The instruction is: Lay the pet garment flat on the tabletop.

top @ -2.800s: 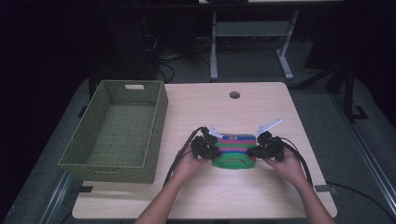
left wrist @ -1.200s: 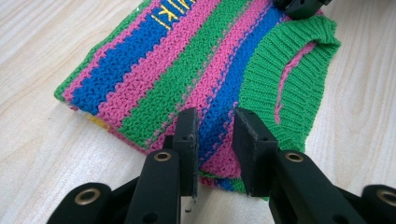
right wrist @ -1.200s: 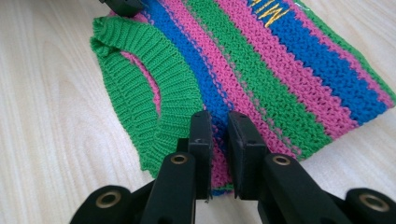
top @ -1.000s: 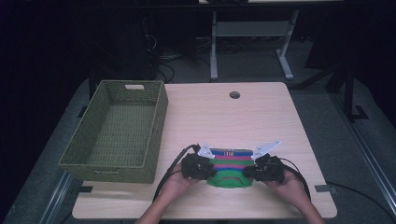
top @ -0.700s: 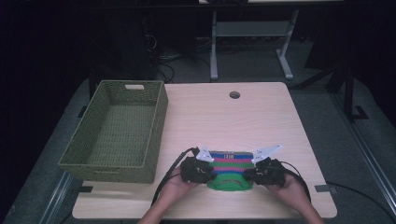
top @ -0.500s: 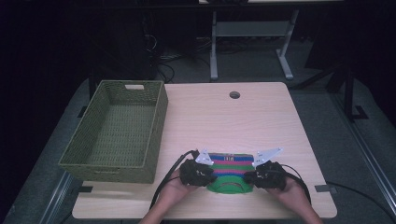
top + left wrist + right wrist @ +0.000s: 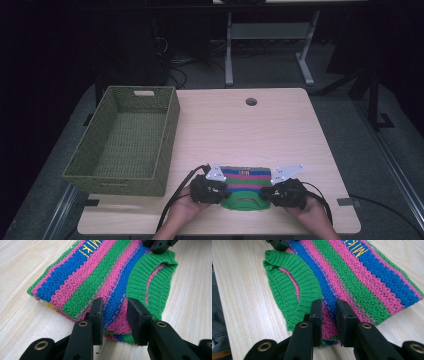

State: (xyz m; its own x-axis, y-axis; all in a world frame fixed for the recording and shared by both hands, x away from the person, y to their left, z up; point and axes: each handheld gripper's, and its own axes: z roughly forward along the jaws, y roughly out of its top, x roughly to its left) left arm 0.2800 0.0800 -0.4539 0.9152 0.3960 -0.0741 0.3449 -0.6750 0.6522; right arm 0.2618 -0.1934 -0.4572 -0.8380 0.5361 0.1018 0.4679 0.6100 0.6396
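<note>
Striped knit sweater (image 7: 246,180) flat between slightly parted, empty-fingered left gripper (image 7: 113,315) and right gripper (image 7: 329,315), wicker basket (image 7: 125,142) alongside.

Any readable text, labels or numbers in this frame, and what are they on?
"MIK": yellow stitched letters, cut off by the frame edge, on a blue stripe of the striped knitted garment.
"MIR": the same stitching, seen upside down in the right gripper view; last letter uncertain.
High view: lettering too small to read.
</note>
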